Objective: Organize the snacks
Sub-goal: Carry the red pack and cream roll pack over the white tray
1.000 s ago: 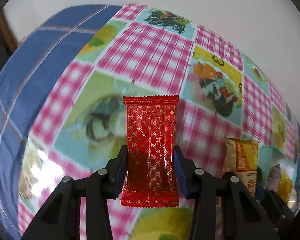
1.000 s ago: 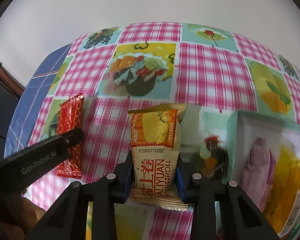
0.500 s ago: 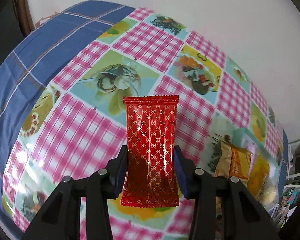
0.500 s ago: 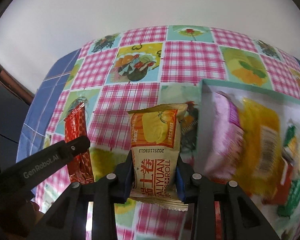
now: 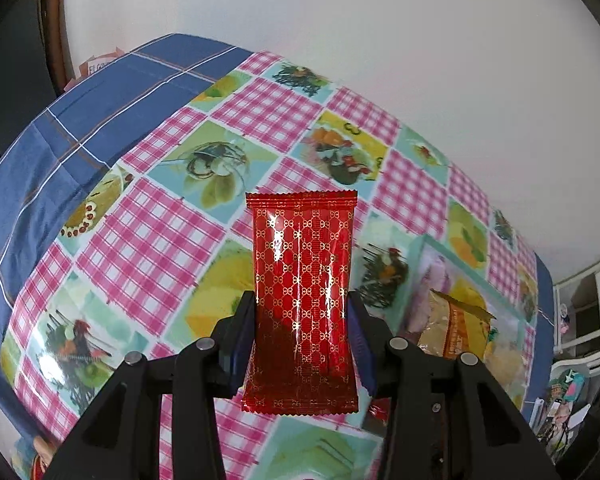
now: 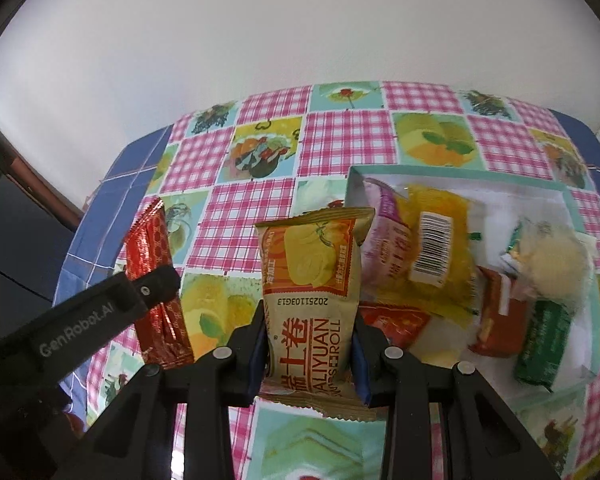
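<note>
Snacks: a glossy red foil packet with gold pattern (image 5: pixel 302 300) stands upright, pinched between the left gripper (image 5: pixel 302 340) fingers. The right gripper (image 6: pixel 310 346) clamps an orange-and-tan Swiss roll wrapper (image 6: pixel 314 292), also upright. Just right of that gripper, a white, teal-rimmed box (image 6: pixel 460 170) holds mixed packets. Checked pink tablecloth (image 6: pixel 240 216) below both.

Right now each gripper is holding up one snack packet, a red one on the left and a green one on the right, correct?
Not quite. The left gripper does hold the red packet, but the right wrist view shows the right gripper holding an orange and tan Swiss roll packet, not green.
</note>
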